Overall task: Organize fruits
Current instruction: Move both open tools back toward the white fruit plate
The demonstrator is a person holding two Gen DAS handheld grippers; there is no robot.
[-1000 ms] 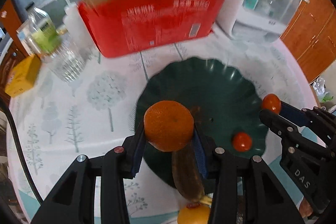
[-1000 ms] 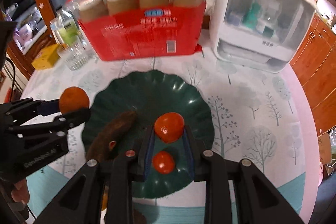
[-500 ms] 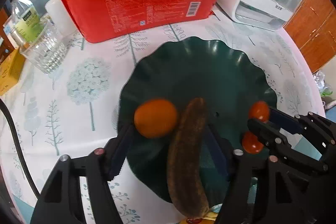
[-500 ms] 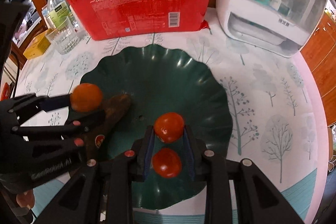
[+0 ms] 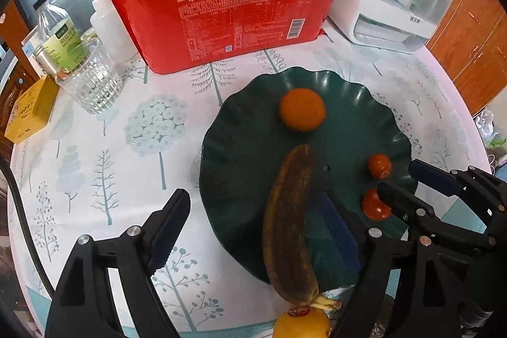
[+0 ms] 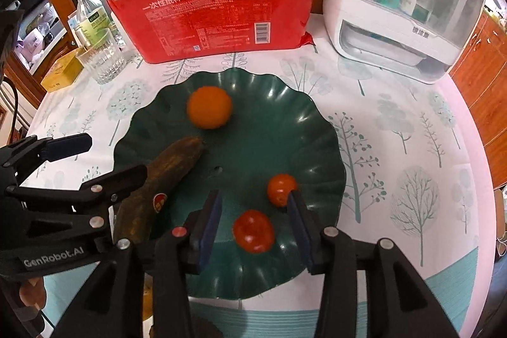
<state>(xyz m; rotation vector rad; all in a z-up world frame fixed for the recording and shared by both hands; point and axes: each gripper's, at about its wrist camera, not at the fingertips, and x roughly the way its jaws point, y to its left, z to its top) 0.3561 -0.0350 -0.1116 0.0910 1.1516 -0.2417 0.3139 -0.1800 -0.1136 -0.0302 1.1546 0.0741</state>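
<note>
A dark green scalloped plate (image 5: 355, 91) sits on a worktop (image 5: 104, 148) covered with a tree-print cloth, and everything here is placed relative to that plate; an orange (image 5: 302, 109) rests on the plate's far side; a browned banana (image 5: 290, 224) lies lengthwise from the plate's middle out over its near rim, its stem end touching a second orange fruit (image 5: 301, 326) on the cloth just off the plate; two small red tomatoes lie on the plate's right part, the farther tomato (image 6: 281, 189) just beside the nearer tomato (image 6: 253, 231).

The left gripper (image 5: 253, 227) hovers over the plate's near-left rim, its jaws wide apart and opening, the banana between them but not pinched; the right gripper (image 6: 256, 227) hangs over the plate's near-right part, its jaws apart and opening, the nearer tomato lying free between them and the farther tomato by the right fingertip.

Beyond the plate stands a red pack of paper cups (image 5: 228, 15); to its far left a clear glass (image 5: 92, 78), a bottle (image 5: 58, 34) and a yellow box (image 5: 30, 110); to its far right a white appliance (image 6: 408, 2).
</note>
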